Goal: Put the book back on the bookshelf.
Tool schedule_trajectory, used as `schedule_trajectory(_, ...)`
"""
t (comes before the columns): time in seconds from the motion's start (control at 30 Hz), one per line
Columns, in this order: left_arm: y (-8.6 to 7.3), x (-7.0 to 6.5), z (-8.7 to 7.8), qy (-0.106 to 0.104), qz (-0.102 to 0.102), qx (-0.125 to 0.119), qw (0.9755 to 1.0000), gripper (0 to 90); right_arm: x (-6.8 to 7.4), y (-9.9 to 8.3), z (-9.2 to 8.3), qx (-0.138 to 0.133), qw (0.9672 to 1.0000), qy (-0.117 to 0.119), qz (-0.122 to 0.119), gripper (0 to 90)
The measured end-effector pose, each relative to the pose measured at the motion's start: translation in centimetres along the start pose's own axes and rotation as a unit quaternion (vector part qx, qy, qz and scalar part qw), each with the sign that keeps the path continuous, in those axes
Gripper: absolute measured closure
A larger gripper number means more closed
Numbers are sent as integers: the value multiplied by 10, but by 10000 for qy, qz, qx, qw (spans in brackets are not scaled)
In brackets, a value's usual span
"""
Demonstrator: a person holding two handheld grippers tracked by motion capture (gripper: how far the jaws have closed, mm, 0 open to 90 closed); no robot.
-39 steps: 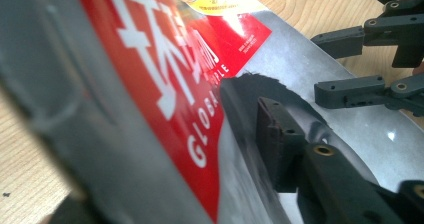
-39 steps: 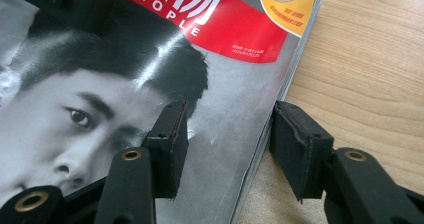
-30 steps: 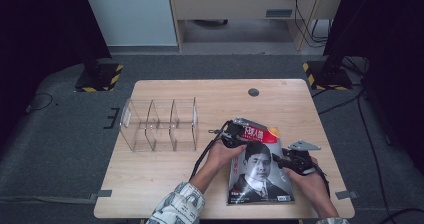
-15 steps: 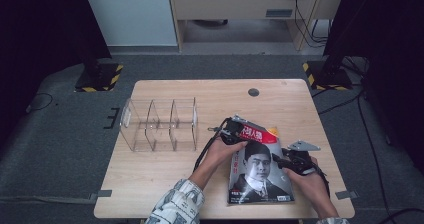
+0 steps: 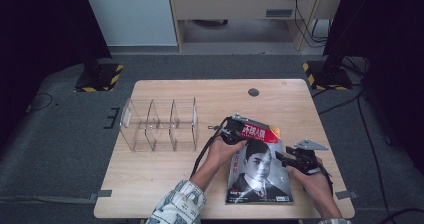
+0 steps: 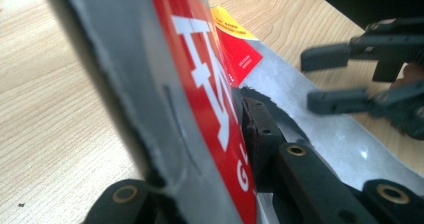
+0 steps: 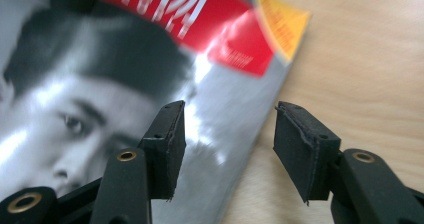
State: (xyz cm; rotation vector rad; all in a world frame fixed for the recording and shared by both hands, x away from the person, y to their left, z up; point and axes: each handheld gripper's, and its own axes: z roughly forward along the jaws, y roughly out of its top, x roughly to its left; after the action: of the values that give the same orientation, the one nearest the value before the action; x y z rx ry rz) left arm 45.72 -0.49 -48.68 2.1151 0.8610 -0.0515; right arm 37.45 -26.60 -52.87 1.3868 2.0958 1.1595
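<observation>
From the high view, a magazine (image 5: 260, 169) with a portrait cover and a red title band lies on the near right part of the wooden table (image 5: 165, 174), its far left corner raised off the surface. The left gripper (image 5: 234, 134) sits at that raised corner, held by the person's left hand (image 5: 220, 151), and its jaws have just been closing with the cover between them. The right gripper (image 5: 282, 158) rests at the magazine's right edge, its jaws pointing left toward the cover, and they have just been opening a little. A clear acrylic organizer (image 5: 157, 124) with upright dividers stands on the left half of the table, well apart from the magazine, and a small dark round hole (image 5: 253, 92) lies near the far edge. In the left gripper view, the magazine's cover (image 6: 200, 99) runs steeply upward between the two black jaws, which are clamped tight on it; the right gripper (image 6: 330, 79) shows farther off, its jaws apart above the cover's grey margin. In the right gripper view, the right gripper (image 7: 227, 149) holds its jaws parted with nothing between the pads; the magazine's right edge (image 7: 240, 134) passes beneath the gap, one jaw over the cover and the other over bare wood.
</observation>
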Motion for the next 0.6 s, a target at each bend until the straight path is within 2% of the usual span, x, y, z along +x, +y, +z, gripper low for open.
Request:
schedule_trajectory(0.1,3,-5,-3,-4,67,-52,10000,834,-8,2,-10,-193,9994,-262,123,444)
schedule_trajectory(0.2,6,-9,-7,8,133,-96,9999,844,-17,1,-16,-241,9976,-615,230,442)
schedule_trajectory(0.33,12,-13,-13,21,224,-144,9996,857,-23,0,-19,-210,9951,-934,240,433)
schedule_trajectory(0.5,20,-18,-25,105,387,-235,9989,862,-23,-3,-13,-1,9947,-1010,201,423)
schedule_trajectory(0.6,22,-21,-31,112,407,-352,9985,863,-23,-4,-11,102,9942,-1049,190,417)
